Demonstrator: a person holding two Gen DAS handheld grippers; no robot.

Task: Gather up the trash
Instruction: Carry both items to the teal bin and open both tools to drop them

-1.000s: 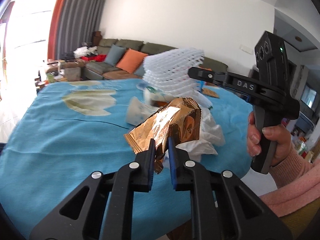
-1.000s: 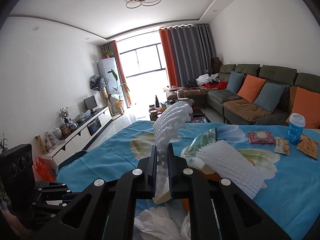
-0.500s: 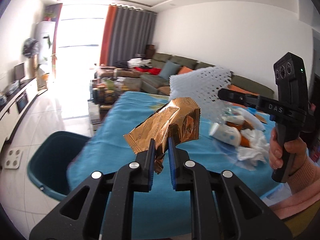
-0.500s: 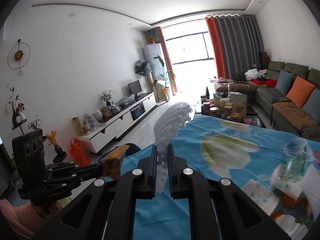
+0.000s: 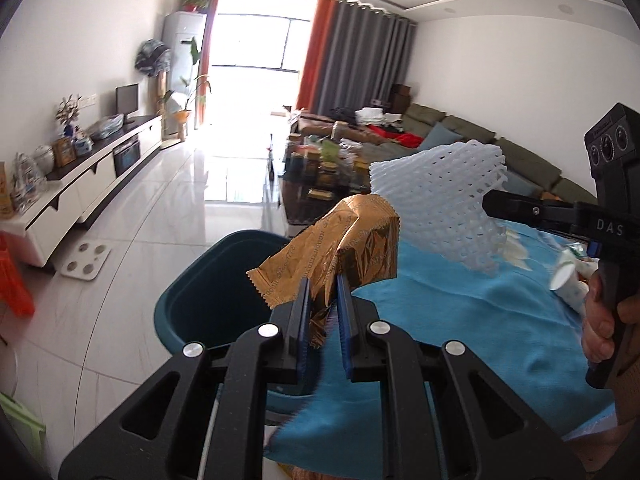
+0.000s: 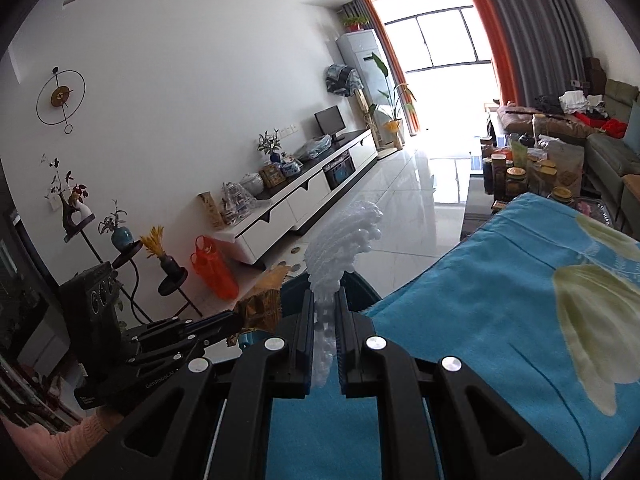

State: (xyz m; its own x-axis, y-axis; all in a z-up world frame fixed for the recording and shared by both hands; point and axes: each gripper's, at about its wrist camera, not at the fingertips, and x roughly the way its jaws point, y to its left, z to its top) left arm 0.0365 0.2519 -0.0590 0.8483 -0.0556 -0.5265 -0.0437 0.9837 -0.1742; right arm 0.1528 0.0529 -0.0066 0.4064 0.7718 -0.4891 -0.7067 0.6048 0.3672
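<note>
Two loads at centre frame: left gripper [image 5: 322, 300] clamps a crinkled gold foil wrapper [image 5: 340, 248], right gripper [image 6: 323, 320] a white foam mesh sleeve [image 6: 340, 248]; release only when squarely above the round teal plastic bin [image 5: 208, 300], lower left.

Left gripper [image 5: 322, 280] clamped on crumpled gold wrapper [image 5: 340, 248], above the teal bin [image 5: 200, 300] at the blue tablecloth [image 5: 460, 312] edge. At 2 o'clock, right gripper [image 5: 486, 204] pinches white foam netting [image 5: 440, 200]; hand [image 5: 604, 320] on its handle.
</note>
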